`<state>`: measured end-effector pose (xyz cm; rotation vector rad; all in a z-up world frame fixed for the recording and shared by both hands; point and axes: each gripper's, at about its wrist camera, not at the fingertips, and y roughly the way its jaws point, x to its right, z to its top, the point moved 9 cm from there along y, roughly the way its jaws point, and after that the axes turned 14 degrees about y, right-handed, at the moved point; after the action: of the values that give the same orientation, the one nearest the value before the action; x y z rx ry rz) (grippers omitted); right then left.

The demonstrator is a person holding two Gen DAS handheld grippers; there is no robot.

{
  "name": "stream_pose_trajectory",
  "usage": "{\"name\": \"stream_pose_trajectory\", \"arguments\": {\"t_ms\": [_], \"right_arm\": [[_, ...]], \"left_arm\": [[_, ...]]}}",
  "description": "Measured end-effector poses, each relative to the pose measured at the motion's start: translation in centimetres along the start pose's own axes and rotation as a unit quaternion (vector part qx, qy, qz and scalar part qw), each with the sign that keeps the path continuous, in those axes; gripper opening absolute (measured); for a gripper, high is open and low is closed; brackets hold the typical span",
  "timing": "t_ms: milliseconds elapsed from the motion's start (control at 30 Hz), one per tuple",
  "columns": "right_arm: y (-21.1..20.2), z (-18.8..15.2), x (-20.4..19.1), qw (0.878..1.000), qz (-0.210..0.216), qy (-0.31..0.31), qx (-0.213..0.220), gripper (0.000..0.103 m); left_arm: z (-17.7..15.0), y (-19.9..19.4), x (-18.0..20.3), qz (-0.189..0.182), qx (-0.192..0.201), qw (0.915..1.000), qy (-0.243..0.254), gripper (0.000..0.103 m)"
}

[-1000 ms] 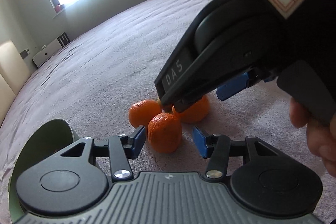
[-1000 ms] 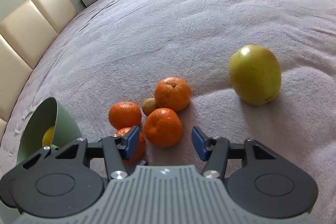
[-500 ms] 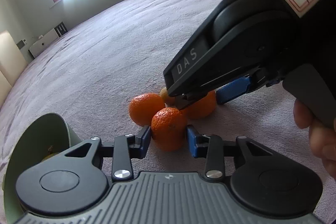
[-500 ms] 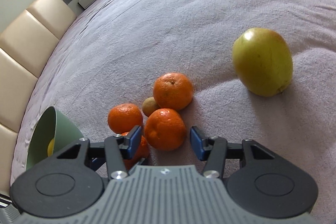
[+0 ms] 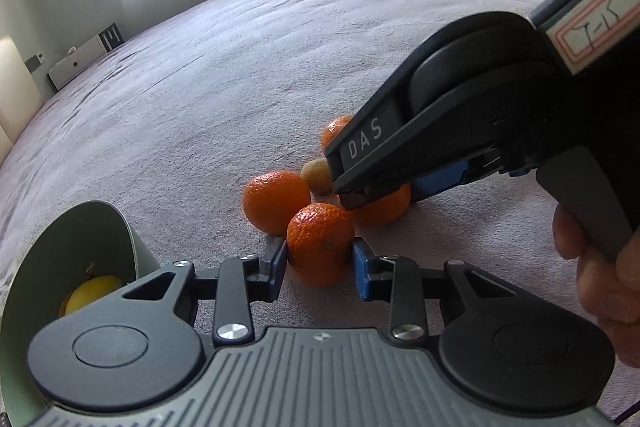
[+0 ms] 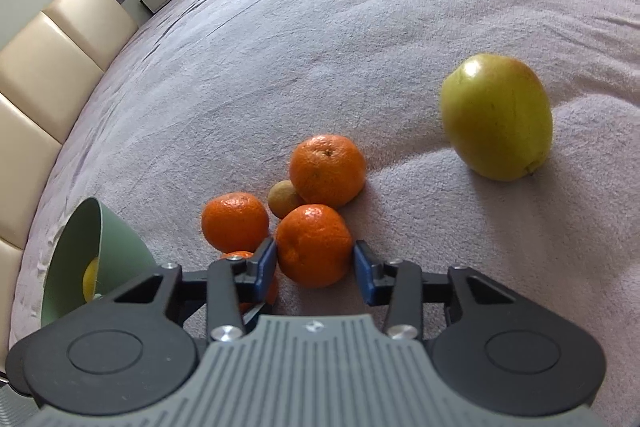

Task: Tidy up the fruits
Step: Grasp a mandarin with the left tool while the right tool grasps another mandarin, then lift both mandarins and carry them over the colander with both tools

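Several tangerines lie in a cluster on the purple bedspread. My left gripper (image 5: 320, 263) is shut on the nearest tangerine (image 5: 320, 245), its blue pads touching both sides. My right gripper (image 6: 316, 267) straddles another tangerine (image 6: 314, 245) with a small gap at the right pad, so it is open. It also shows from the side in the left wrist view (image 5: 436, 151). A small yellowish fruit (image 6: 284, 199) sits in the middle of the cluster. A large green apple (image 6: 498, 117) lies to the right. A green bowl (image 5: 80, 267) at the left holds a yellow fruit (image 5: 94, 293).
Cream headboard panels (image 6: 52, 67) border the bed at the left. A white unit (image 5: 80, 61) stands by the far wall under a bright window. The bedspread (image 6: 320, 27) stretches wide beyond the fruit.
My left gripper has closed from open onto the nearest tangerine. My right gripper has moved in around its tangerine and narrowed.
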<state>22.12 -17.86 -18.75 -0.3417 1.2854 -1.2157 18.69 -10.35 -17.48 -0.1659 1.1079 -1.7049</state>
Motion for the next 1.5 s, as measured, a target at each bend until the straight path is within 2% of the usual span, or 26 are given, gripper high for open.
{"name": "stream_pose_trajectory", "arguments": {"t_ms": [233, 467, 833, 1233, 1500], "right_arm": [[-1.0, 0.1, 0.1, 0.999, -0.032, -0.01, 0.004, 0.038], [-2.9, -0.3, 1.3, 0.999, -0.052, -0.009, 0.014, 0.038], [-7.0, -0.6, 1.8, 0.998, -0.06, -0.004, 0.036, 0.038], [-9.7, -1.9, -1.0, 0.999, -0.026, -0.011, 0.042, 0.038], [-11.3, -3.0, -5.0, 0.998, 0.024, -0.036, 0.044, 0.038]], "left_arm": [[0.7, -1.2, -0.2, -0.02, 0.013, 0.9995, -0.021, 0.038], [0.8, -2.0, -0.5, -0.03, 0.006, 0.9989, -0.037, 0.038], [1.7, -6.7, -1.6, -0.039, 0.051, 0.9952, -0.073, 0.038], [0.7, -11.2, -5.6, -0.026, 0.065, 0.9869, -0.145, 0.038], [-1.0, -12.5, -9.5, -0.029, 0.045, 0.9725, -0.227, 0.038]]}}
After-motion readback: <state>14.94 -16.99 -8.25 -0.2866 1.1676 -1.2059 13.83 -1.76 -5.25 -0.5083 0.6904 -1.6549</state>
